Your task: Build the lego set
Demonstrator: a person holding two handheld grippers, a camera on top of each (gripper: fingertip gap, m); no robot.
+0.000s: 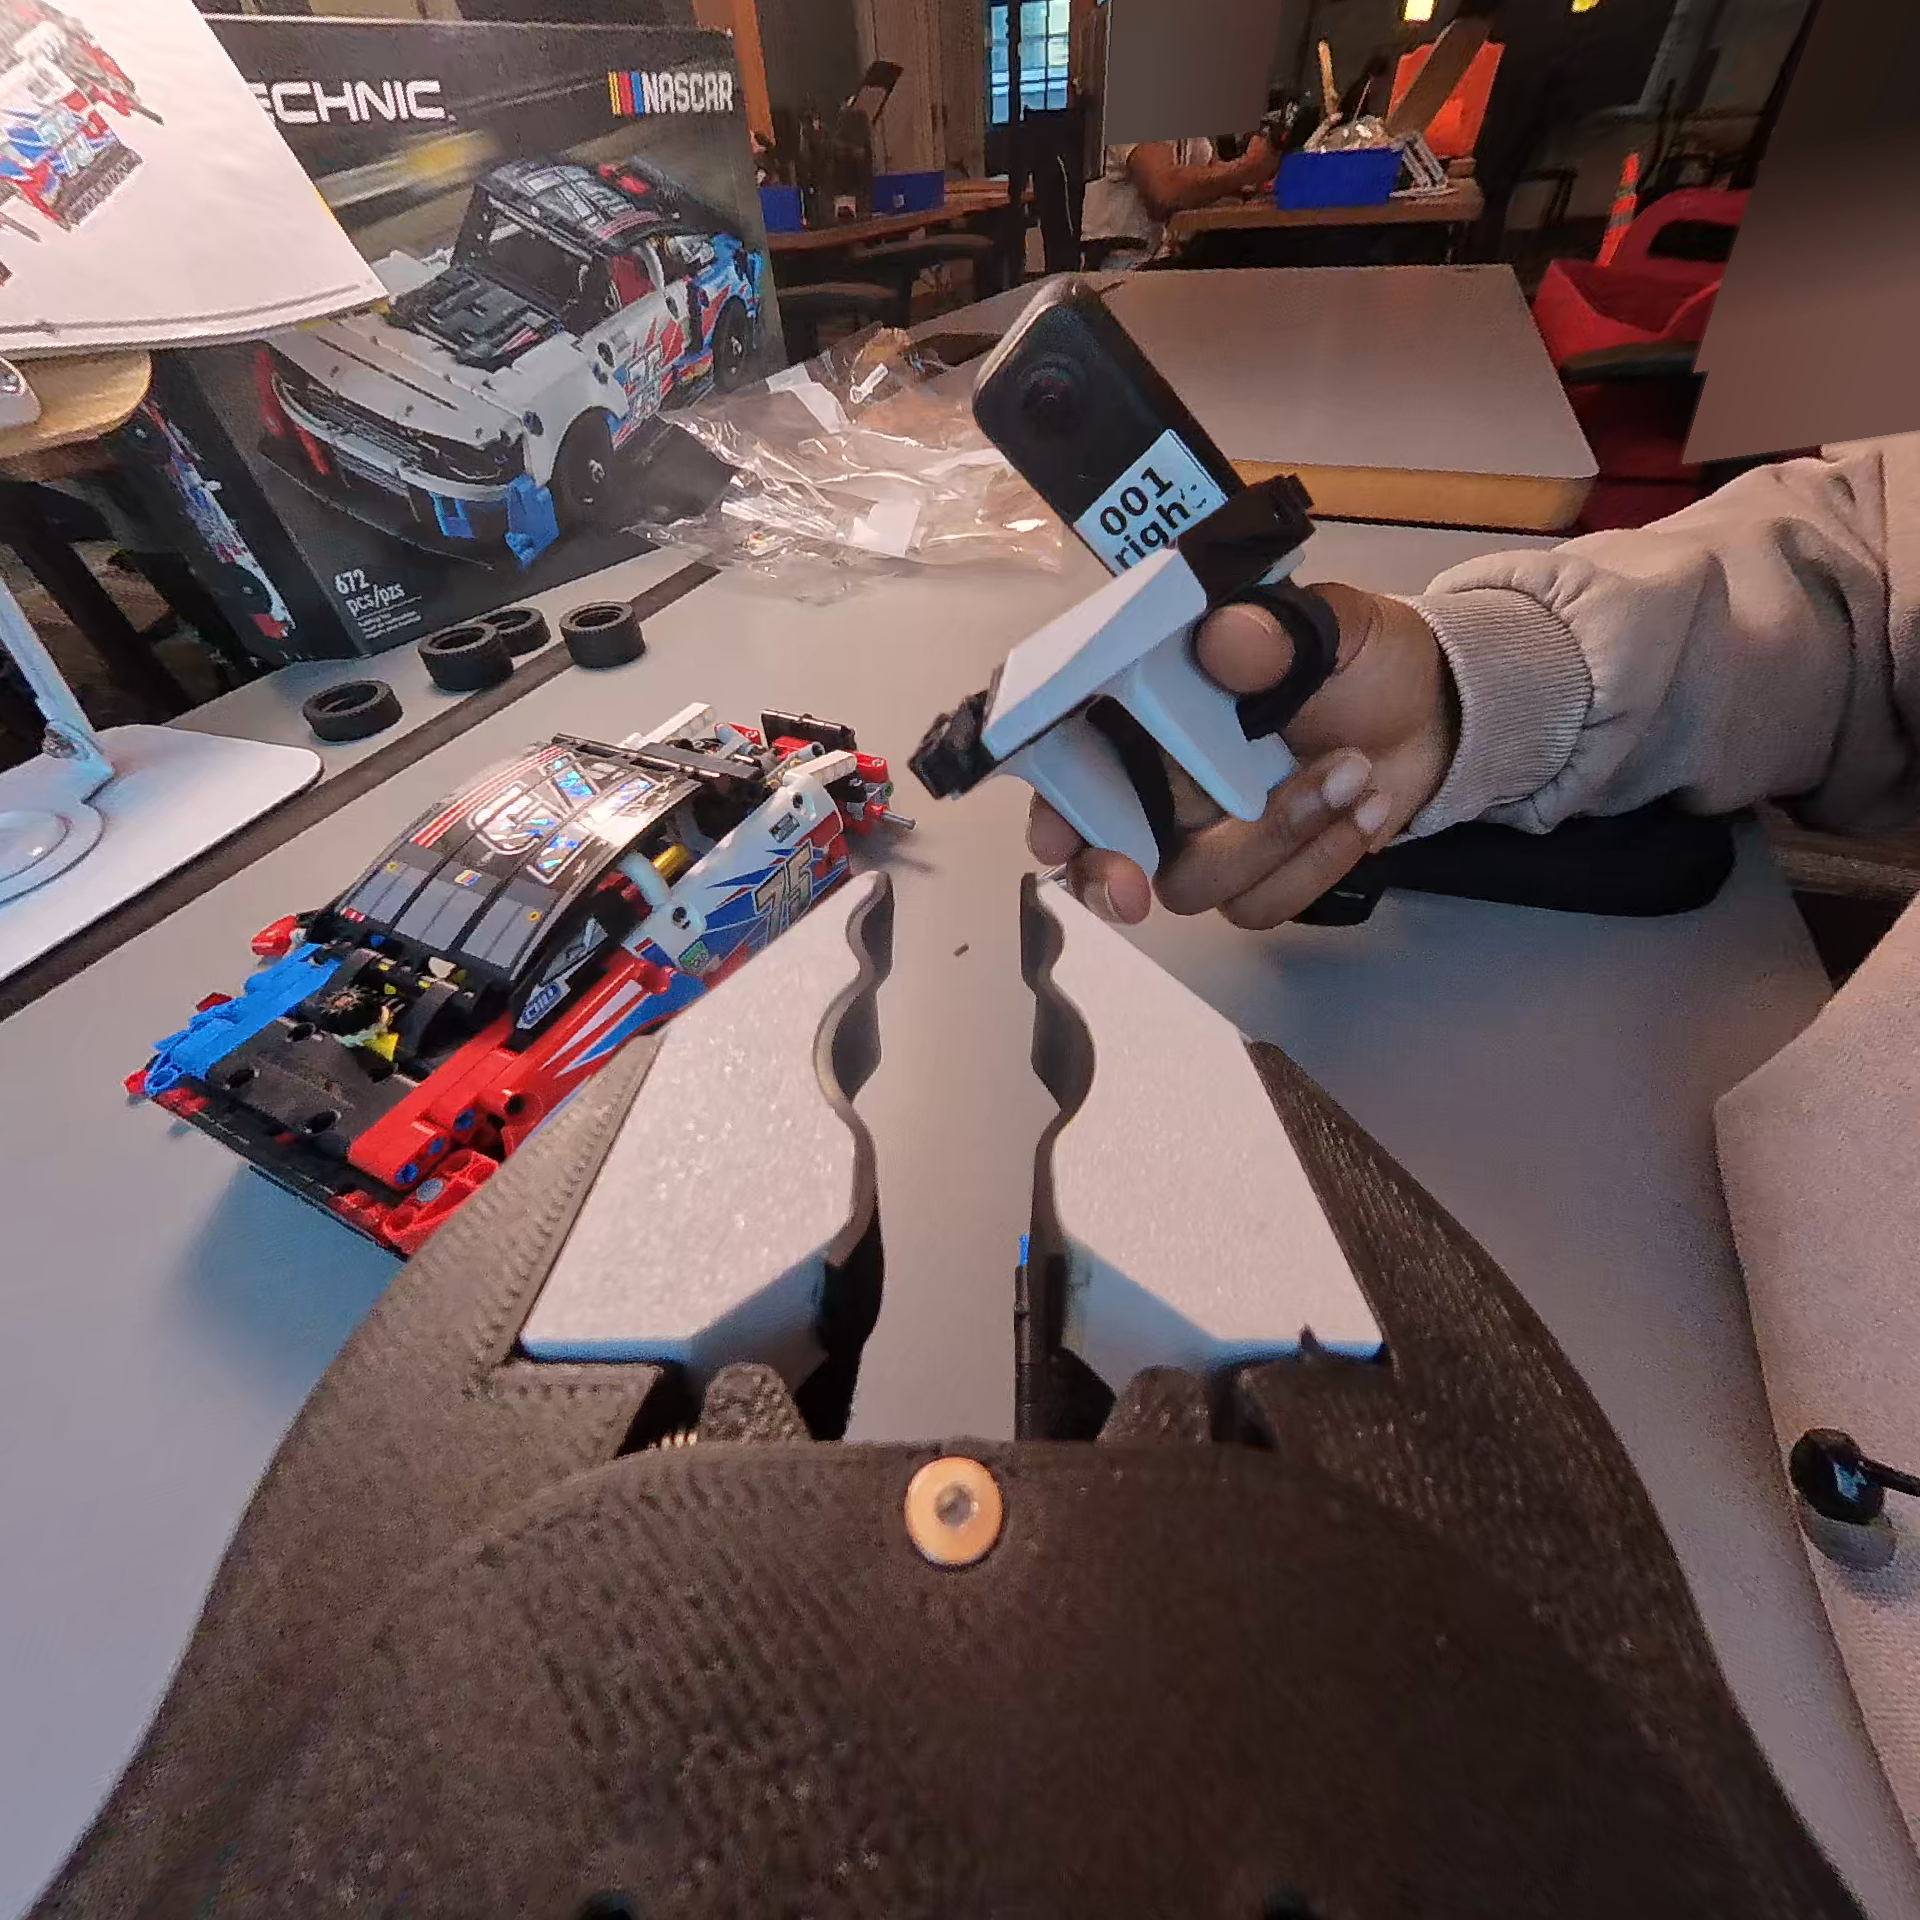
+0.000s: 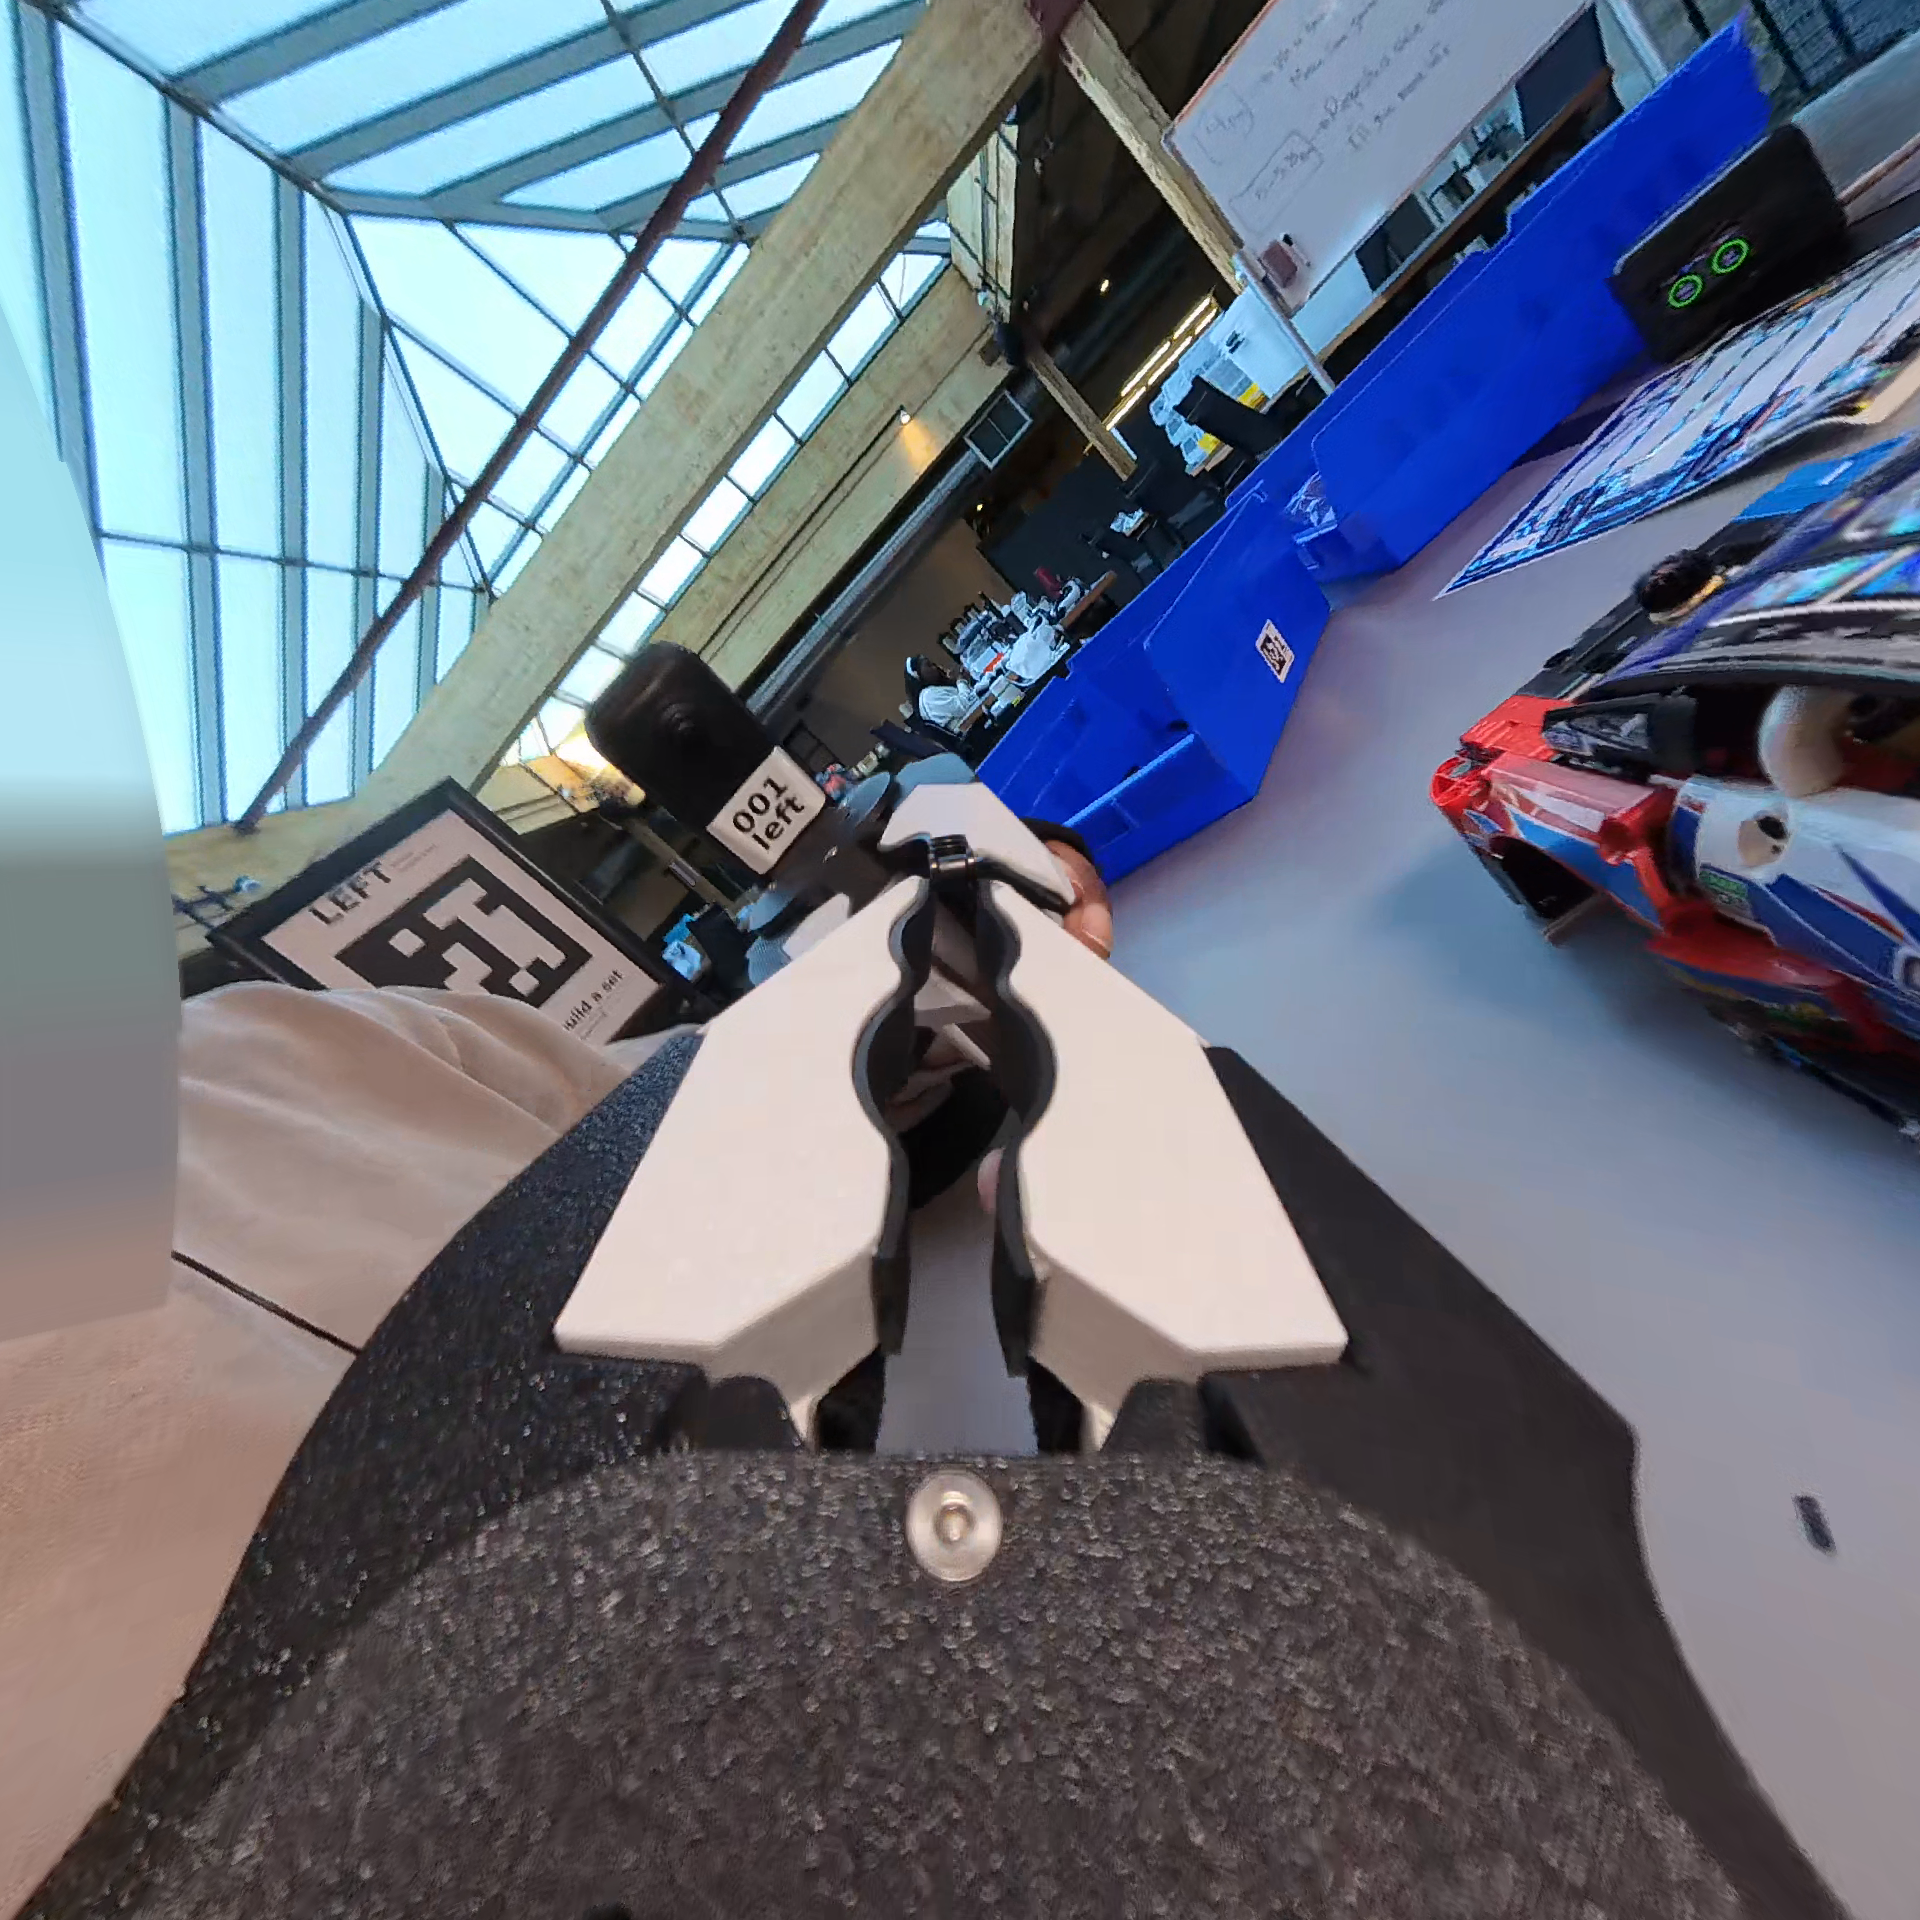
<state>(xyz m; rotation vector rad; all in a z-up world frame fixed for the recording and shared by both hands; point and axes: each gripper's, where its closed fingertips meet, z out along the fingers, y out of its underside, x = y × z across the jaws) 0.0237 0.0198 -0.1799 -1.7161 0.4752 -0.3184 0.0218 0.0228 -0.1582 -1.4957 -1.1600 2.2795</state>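
Lego car (image 1: 520, 956): partly built, wheel-less, on the grey bench (image 1: 1455, 1091), just left of my left gripper (image 1: 956, 894), whose jaws stand narrowly apart, empty. My right gripper (image 2: 954, 883): tips nearly closed on a small black part (image 2: 951, 857). Four loose tyres (image 1: 468, 655) beyond the car. Set box (image 1: 499, 343) upright behind them; contents hidden. Clear plastic bags (image 1: 862, 478) beside it, seemingly empty.

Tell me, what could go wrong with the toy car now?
The small black piece is pinched only at the very tips of the right gripper, so it might slip out and get lost. The open left gripper sits close beside the car and could knock it.
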